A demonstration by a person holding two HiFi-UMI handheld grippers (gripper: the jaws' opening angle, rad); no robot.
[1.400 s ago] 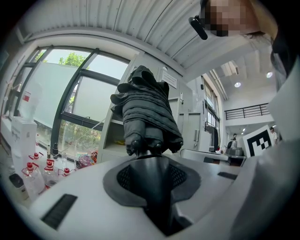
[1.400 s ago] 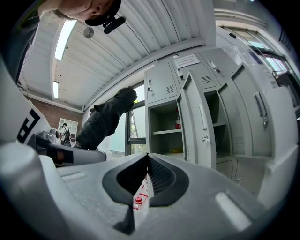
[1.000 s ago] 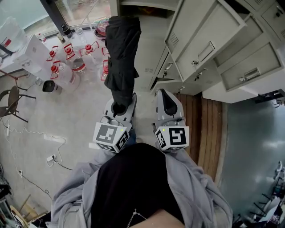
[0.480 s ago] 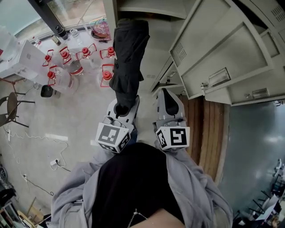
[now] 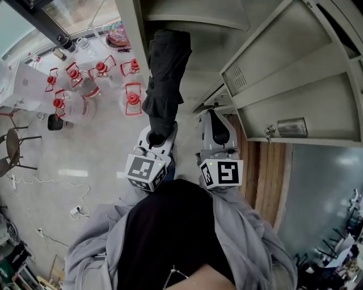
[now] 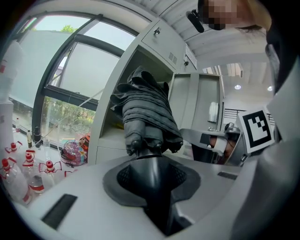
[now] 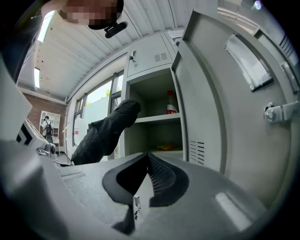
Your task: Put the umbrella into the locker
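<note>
A folded black umbrella (image 5: pixel 164 79) sticks out forward from my left gripper (image 5: pixel 156 136), which is shut on its handle end. Its far tip reaches the edge of the open grey locker compartment (image 5: pixel 193 17). In the left gripper view the umbrella (image 6: pixel 147 115) rises straight from the jaws of the left gripper (image 6: pixel 150 164) towards the locker opening (image 6: pixel 119 126). My right gripper (image 5: pixel 215 136) is alongside, shut and empty. The right gripper view has the right gripper (image 7: pixel 145 176) facing the locker shelf (image 7: pixel 159 119), with the umbrella (image 7: pixel 105 131) at the left.
The open locker door (image 5: pixel 295 73) stands at the right, close to my right gripper. A red-capped bottle (image 7: pixel 171 103) stands on the upper shelf and something yellow (image 7: pixel 164 146) lies on the lower one. Several red-capped water jugs (image 5: pixel 85 85) stand on the floor at the left.
Both grippers and the umbrella have moved forward to the locker. The umbrella's tip now meets the open compartment, and the door fills more of the right side.
</note>
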